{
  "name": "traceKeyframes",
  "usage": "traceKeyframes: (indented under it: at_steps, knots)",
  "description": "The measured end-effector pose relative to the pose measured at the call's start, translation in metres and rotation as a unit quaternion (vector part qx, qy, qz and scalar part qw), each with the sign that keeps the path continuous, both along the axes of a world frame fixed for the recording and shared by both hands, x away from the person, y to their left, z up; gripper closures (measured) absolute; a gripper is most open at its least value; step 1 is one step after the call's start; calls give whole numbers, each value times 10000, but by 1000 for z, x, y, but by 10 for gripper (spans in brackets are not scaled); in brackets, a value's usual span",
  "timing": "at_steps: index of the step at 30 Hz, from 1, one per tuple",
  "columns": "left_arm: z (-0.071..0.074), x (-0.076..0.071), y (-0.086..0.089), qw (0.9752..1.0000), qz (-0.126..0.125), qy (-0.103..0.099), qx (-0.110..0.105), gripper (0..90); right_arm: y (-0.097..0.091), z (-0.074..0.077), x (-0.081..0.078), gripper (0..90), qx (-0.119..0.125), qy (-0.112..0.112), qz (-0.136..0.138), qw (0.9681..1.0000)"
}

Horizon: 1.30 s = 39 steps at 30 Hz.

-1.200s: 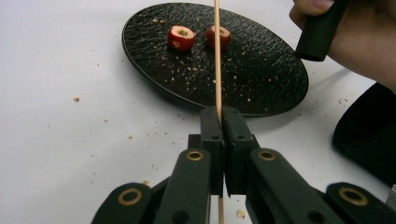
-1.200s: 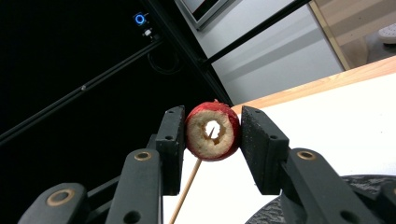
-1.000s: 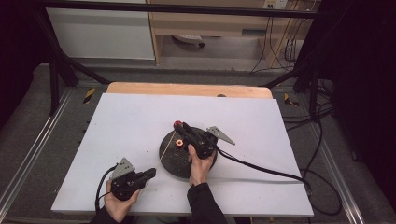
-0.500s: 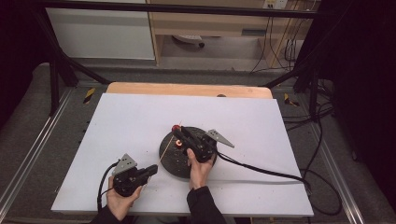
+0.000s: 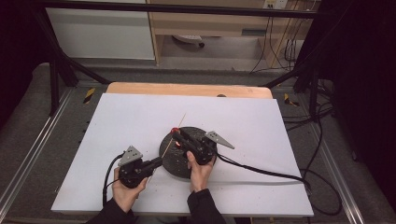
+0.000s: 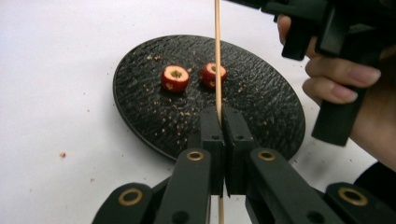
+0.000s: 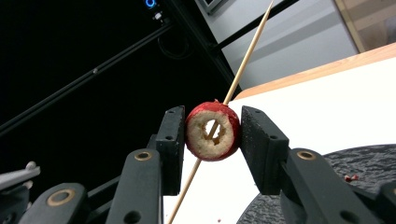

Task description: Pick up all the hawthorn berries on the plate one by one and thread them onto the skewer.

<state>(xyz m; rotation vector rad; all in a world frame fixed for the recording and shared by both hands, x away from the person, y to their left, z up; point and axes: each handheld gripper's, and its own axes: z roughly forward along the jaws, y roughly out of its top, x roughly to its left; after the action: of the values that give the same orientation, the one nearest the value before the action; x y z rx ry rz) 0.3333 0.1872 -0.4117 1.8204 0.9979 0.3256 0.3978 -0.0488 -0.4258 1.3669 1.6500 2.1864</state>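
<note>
My left gripper [image 5: 158, 162] sits at the near left rim of the black plate [image 5: 187, 163], shut on a thin wooden skewer [image 5: 173, 135] that slants up and away. In the left gripper view the jaws [image 6: 222, 116] pinch the skewer [image 6: 217, 56] near its lower end. Two cored red fruit pieces [image 6: 175, 78] [image 6: 213, 74] lie on the plate [image 6: 261, 107]. My right gripper [image 5: 176, 134] hovers over the plate, shut on a third cored red piece [image 7: 213, 131]. The skewer [image 7: 247, 51] crosses this piece and shows through its hole; whether it is threaded I cannot tell.
The plate rests on a white sheet [image 5: 261, 121] over a wooden table [image 5: 187, 89]. Crumbs speckle the plate and the sheet. The right gripper's cable [image 5: 266, 172] trails right across the sheet. Dark frame bars and floor cables surround the table.
The left hand has moved up and right toward the plate with the skewer. The right gripper has stayed over the plate with its red piece.
</note>
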Motion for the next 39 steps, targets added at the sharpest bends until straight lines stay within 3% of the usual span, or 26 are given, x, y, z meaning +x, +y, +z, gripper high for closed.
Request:
traceKeyframes:
  at_steps: [22,39]
  knots:
    - [13,21,-17,9999,6,-111,-28,881,0,-2,-8,618,-154,18,221,9996]
    - [11,22,-18,9999,-60,-120,3,881,1,-6,-12,612,-326,119,398,9986]
